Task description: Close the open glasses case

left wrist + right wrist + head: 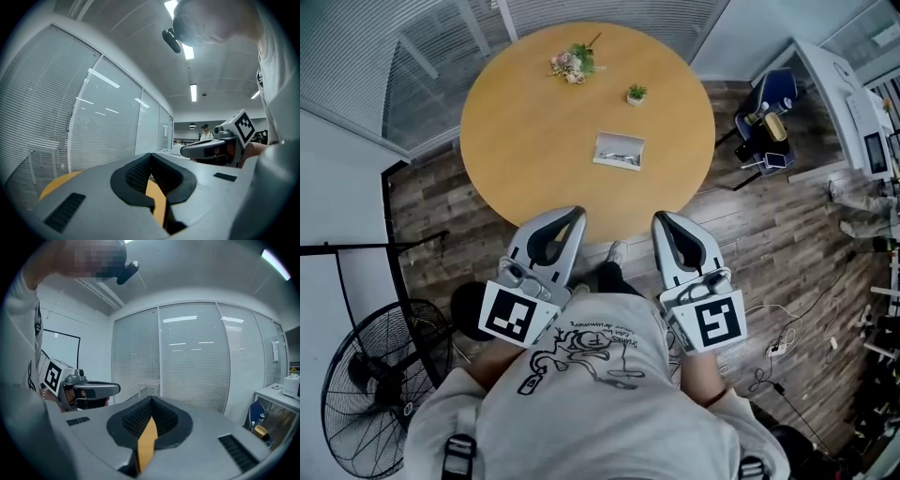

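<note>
A round yellow-wood bench [534,141] stands on a dark plank floor [769,253]. Near its far edge lies a small bunch of flowers [573,63]. A tiny green potted plant [636,93] stands upright to the right of the flowers, apart from them. A black standing fan [380,384] sits on the floor at the lower left. A blue chair [769,98] stands right of the bench, beside a white desk [839,84]. White cables [778,342] trail over the planks. Slatted blinds [197,362] hang behind glass partitions, and strip lights [193,92] run along the ceiling. A person [205,132] stands far off.
</note>
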Motion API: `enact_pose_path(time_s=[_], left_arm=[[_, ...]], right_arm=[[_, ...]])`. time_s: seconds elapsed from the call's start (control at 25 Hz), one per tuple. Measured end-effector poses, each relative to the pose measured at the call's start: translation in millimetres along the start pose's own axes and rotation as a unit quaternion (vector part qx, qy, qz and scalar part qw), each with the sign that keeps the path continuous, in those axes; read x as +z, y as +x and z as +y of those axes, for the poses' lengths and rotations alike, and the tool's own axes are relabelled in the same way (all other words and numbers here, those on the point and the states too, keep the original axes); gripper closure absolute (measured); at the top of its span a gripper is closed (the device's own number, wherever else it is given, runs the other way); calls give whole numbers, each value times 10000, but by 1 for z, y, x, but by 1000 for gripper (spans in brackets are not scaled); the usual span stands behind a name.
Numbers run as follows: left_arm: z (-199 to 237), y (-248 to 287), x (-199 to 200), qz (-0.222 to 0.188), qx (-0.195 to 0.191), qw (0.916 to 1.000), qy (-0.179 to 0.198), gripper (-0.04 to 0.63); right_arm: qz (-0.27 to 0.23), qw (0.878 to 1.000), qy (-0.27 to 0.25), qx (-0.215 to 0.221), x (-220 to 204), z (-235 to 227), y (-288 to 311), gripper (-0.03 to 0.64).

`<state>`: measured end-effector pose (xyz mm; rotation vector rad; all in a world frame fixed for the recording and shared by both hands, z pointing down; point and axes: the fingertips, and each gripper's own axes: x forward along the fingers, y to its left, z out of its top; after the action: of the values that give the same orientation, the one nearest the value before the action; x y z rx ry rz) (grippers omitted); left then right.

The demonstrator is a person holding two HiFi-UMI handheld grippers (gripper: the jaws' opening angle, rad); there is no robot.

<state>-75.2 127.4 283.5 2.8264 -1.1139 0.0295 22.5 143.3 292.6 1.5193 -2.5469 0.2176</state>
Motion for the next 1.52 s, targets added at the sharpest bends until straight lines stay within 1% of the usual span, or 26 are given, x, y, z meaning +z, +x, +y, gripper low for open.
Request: enact_pose_path(time_s=[0.64, 0.88, 1.08, 1.52], left_arm=[[8, 80, 5, 59, 264, 9996, 21, 575], [7, 110, 5, 102, 318, 9994, 34, 575], [6, 135, 7, 123, 351, 9993, 33, 575], [7, 184, 4, 183, 477, 9987, 50, 575]], right_arm=[[5, 9993, -121, 360, 12, -75, 33, 609], [-132, 9991, -36, 391, 18, -105, 42, 609], [-4, 9989, -88, 466, 14, -129, 47, 609], [-12, 9984, -28, 565, 12, -177, 62, 609]])
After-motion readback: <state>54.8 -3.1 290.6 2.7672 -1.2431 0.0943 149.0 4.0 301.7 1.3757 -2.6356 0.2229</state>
